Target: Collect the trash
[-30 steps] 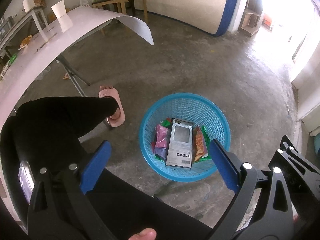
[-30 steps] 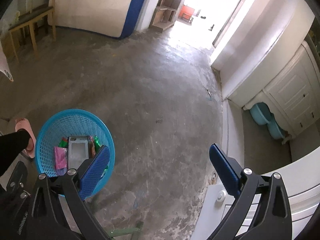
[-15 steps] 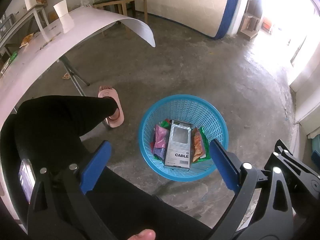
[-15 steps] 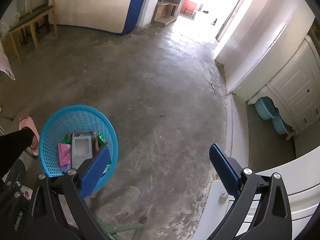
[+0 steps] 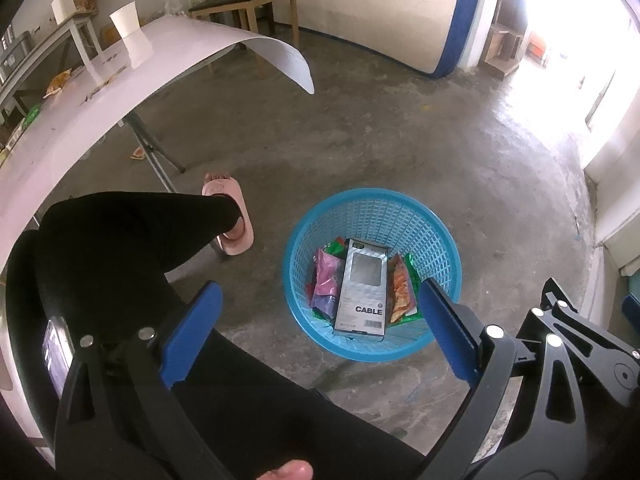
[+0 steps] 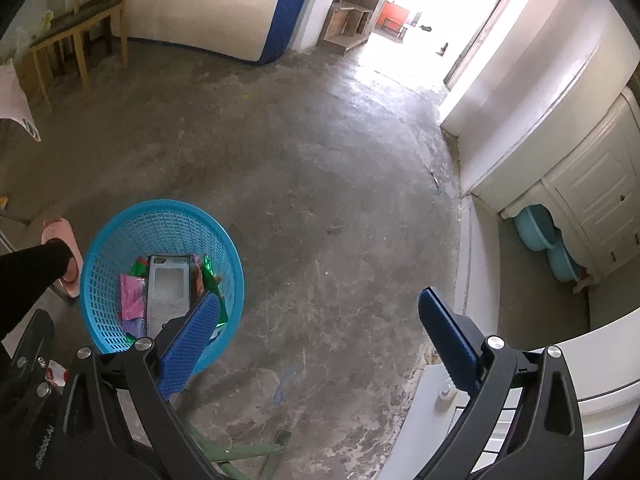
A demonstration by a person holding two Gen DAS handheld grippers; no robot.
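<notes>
Left gripper [image 5: 318,310]: its two blue fingers are standing wide apart with nothing between them, hanging above the floor just left of the basket.
Right gripper [image 6: 320,318]: its two fingers are also spreading wide and carrying nothing, hanging over bare concrete floor [image 6: 320,184] to the right of the basket.
Basket [image 5: 372,204]: one blue mesh basket is sitting on the floor, near the person's leg [image 5: 132,232].
Trash in basket: one grey box marked CABLE [image 5: 363,288] is lying on top; one pink wrapper [image 5: 326,276] is showing to its left, one orange wrapper [image 5: 398,288] to its right, with green foil at the edges.
Table [image 5: 172,60]: one white table is reaching in from the far left, carrying one paper cup [image 5: 130,34] and a few small wrappers I cannot count.
Slipper [image 5: 234,208]: one pink slipper is showing on the person's foot.
</notes>
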